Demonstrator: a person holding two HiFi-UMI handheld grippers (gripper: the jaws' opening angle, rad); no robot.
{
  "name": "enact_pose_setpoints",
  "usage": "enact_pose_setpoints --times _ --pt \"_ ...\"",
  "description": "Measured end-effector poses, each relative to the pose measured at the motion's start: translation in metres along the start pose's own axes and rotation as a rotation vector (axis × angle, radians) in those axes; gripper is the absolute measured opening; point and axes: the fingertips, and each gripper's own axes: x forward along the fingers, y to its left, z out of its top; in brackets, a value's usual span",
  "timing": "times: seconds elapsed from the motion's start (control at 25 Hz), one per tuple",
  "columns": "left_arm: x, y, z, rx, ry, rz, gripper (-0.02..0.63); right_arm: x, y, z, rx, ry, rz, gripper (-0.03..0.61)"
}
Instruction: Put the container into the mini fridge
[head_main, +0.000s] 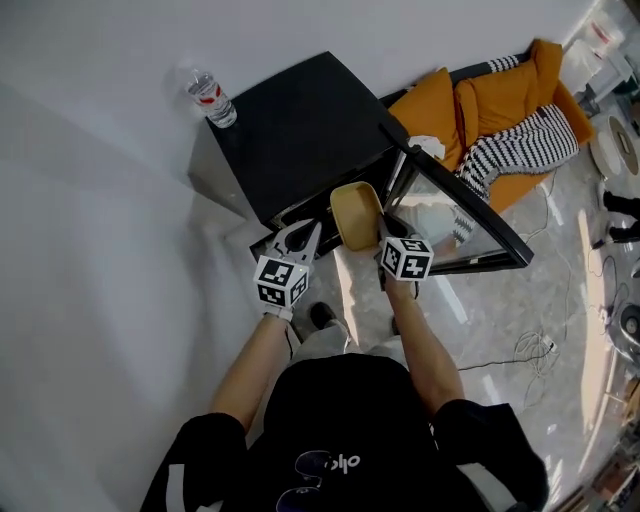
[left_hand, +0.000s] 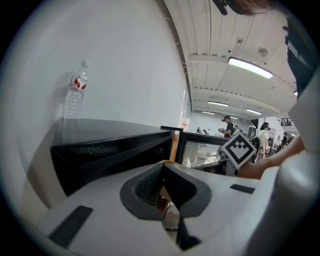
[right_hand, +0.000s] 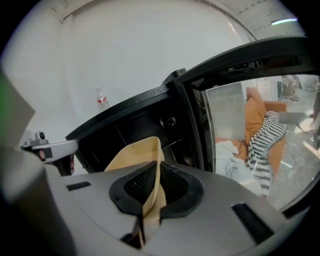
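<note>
The black mini fridge (head_main: 300, 130) stands against the white wall with its glass door (head_main: 455, 215) swung open to the right. My right gripper (head_main: 385, 226) is shut on the rim of a tan container (head_main: 357, 215), holding it just in front of the fridge's open mouth. In the right gripper view the container (right_hand: 132, 152) stands edge-on between the pads (right_hand: 172, 182), with the dark fridge interior (right_hand: 135, 125) behind it. My left gripper (head_main: 300, 236) hovers beside the container at the fridge's lower left front. Its jaws are shut with nothing in them (left_hand: 164, 172).
A water bottle (head_main: 212, 98) stands on the fridge's top far left corner. An orange sofa with a striped cloth (head_main: 510, 115) lies behind the open door. Cables (head_main: 530, 350) trail over the glossy floor at the right. People stand far off (left_hand: 227, 125).
</note>
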Motion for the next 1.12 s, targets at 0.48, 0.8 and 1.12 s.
enact_pose_setpoints --times 0.48,0.8,1.12 --pt "0.019 -0.007 -0.024 0.027 0.024 -0.045 0.008 0.045 -0.012 0.004 0.135 -0.103 -0.082 0.026" --pt "0.013 -0.001 -0.025 0.017 0.018 -0.027 0.008 0.078 -0.005 0.033 0.108 -0.128 -0.088 0.026" --pt "0.01 0.004 -0.015 0.018 -0.001 -0.014 0.008 0.1 0.017 0.045 0.074 -0.126 -0.052 0.026"
